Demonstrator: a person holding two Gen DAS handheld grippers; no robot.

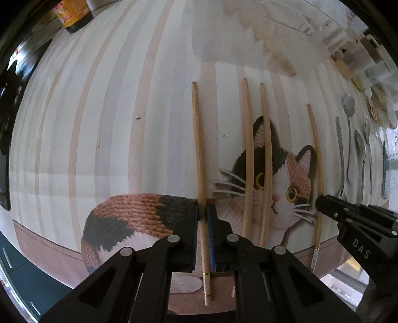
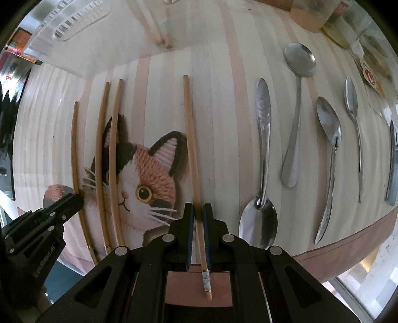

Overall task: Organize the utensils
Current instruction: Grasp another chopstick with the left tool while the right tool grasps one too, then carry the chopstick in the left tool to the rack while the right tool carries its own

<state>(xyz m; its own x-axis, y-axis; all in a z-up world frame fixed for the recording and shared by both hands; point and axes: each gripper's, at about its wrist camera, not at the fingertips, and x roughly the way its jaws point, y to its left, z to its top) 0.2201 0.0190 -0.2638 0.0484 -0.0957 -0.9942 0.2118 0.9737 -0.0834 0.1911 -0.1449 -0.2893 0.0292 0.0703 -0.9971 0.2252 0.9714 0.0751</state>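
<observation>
Several wooden chopsticks lie side by side on a striped tablecloth with a cat picture (image 1: 286,188). My left gripper (image 1: 202,211) is shut on the leftmost chopstick (image 1: 197,149). My right gripper (image 2: 197,211) is shut on the rightmost chopstick (image 2: 190,139), which has a patterned end (image 2: 206,278). Two more chopsticks (image 1: 248,154) (image 1: 267,161) lie between them. The right gripper also shows in the left wrist view (image 1: 323,202), and the left gripper shows in the right wrist view (image 2: 72,201).
Several metal spoons (image 2: 297,111) (image 2: 329,159) (image 2: 261,159) lie in a row right of the chopsticks. A clear plastic organizer tray (image 2: 79,32) stands at the back. A dark jar (image 1: 73,15) is far left. The table's front edge (image 2: 348,248) is close.
</observation>
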